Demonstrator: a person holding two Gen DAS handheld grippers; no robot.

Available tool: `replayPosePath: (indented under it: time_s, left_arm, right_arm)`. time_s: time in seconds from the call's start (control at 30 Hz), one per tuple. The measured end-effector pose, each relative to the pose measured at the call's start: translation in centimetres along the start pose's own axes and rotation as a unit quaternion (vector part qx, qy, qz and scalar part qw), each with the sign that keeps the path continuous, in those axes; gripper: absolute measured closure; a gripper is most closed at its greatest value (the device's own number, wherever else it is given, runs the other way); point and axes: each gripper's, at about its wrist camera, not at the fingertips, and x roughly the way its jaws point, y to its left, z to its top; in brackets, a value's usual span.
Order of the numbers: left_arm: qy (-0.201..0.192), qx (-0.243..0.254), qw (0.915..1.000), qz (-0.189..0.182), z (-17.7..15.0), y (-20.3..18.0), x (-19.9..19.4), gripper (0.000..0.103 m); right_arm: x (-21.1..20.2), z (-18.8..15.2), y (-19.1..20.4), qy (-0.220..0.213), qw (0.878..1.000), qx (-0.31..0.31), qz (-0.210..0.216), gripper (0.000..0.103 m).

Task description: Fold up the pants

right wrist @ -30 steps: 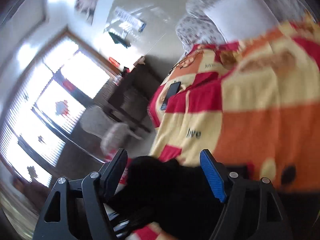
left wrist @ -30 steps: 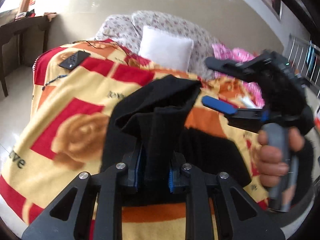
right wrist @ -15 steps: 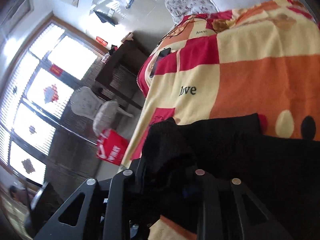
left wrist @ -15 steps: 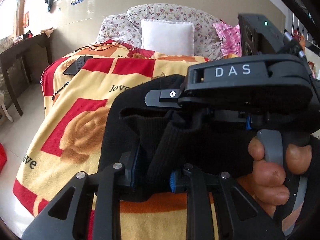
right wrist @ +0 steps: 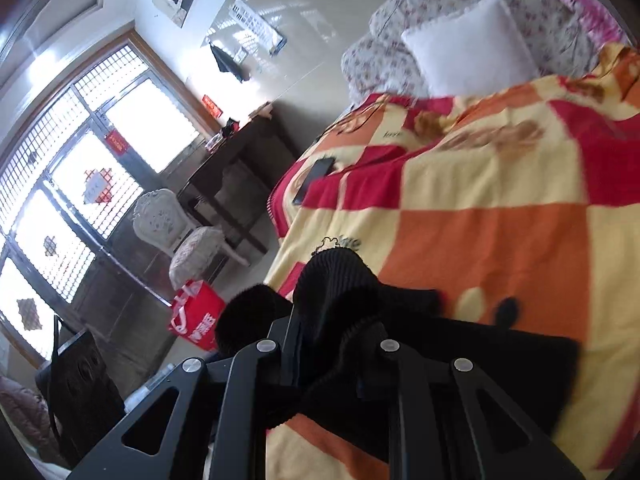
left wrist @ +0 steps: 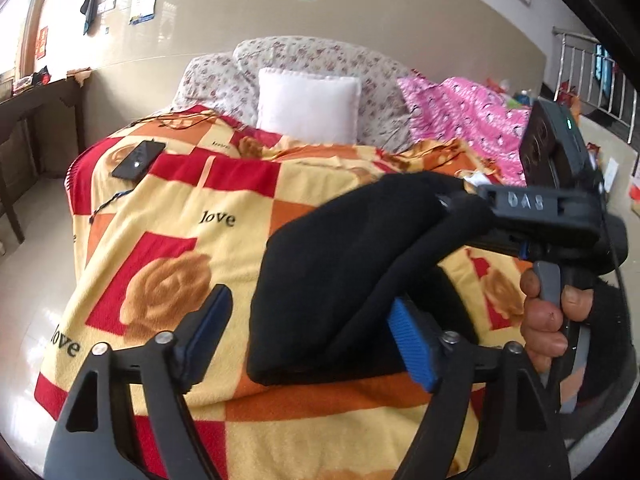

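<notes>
The black pants point(left wrist: 340, 272) lie partly folded on a red, orange and yellow blanket point(left wrist: 168, 240) that covers a bed. My left gripper point(left wrist: 310, 340) is opening. Its blue pads point(left wrist: 412, 348) stand wide apart with the near edge of the pants between them, and neither pad presses on the cloth. My right gripper point(left wrist: 448, 204), held by a hand point(left wrist: 548, 320), is closing on a bunched fold of the pants and holds that fold up off the blanket. In the right wrist view, black ribbed fabric point(right wrist: 336, 280) sticks out from between the narrow jaws of the right gripper point(right wrist: 336, 344).
A black phone point(left wrist: 138, 159) with a cable lies at the blanket's far left corner. A white cushion point(left wrist: 308, 104), floral pillows and a pink quilt point(left wrist: 460, 120) are at the head of the bed. Beside the bed stand a dark desk point(right wrist: 232, 168), a white chair point(right wrist: 176, 228) and a red bag point(right wrist: 196, 316).
My left gripper has let go of the pants and spread wide. My right gripper, open a second ago, has shut on the fold and carried it up and to the right.
</notes>
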Motion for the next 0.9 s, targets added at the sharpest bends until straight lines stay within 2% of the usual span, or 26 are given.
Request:
replayPosePath:
  time_s: [0.1,0.2,0.27,0.37,0.43,0.5,0.57,0.6,0.67,0.77,0.9]
  left_arm:
    - [0.012,-0.002,0.9996,-0.027,0.2,-0.1,0.2,0.022]
    - [0.035,-0.007,0.9946,-0.097,0.5,0.0,0.2,0.022]
    - [0.038,-0.013,0.9931,-0.111,0.7,0.4,0.2,0.022]
    - [0.035,-0.021,0.9962,-0.077,1.3,1.2,0.8,0.022]
    - [0.039,-0.029,0.9972,-0.056,1.4,1.5,1.8,0.022]
    - [0.050,-0.033,0.9974,-0.039,1.5,1.5,3.4,0.022]
    - [0.064,-0.033,0.9970,-0.029,1.3,1.4,4.8,0.022]
    - [0.070,-0.031,0.9968,-0.026,1.2,1.2,5.6,0.022]
    - [0.079,-0.025,0.9964,-0.014,1.1,0.8,7.0,0.022]
    - [0.086,-0.002,0.9962,0.012,1.1,-0.1,9.0,0.022]
    - [0.103,0.005,0.9944,0.022,1.0,-0.7,10.9,0.022]
  right_arm:
    - [-1.9,-0.2,-1.1,-0.005,1.000,0.000,-0.016,0.086]
    - [-2.9,-0.3,-2.9,-0.010,0.999,0.012,-0.043,0.086]
    - [-2.9,-0.3,-4.3,-0.011,0.998,0.023,-0.051,0.086]
    - [-2.9,-0.5,-5.7,-0.001,0.998,0.028,-0.054,0.086]
    - [-2.2,-0.8,-6.6,0.025,0.997,0.025,-0.069,0.078]
    - [-1.7,-1.2,-7.6,0.041,0.990,0.025,-0.133,0.061]
    - [-2.6,-1.6,-8.1,0.031,0.981,0.024,-0.192,0.061]
    - [-3.4,-1.8,-8.2,0.021,0.979,0.026,-0.199,0.061]
    - [-5.2,-2.0,-7.6,0.004,0.982,0.027,-0.187,0.060]
    - [-6.8,-2.1,-5.2,-0.010,0.986,-0.012,-0.163,0.060]
    - [-4.5,-2.3,-1.8,0.015,0.988,-0.073,-0.133,0.061]
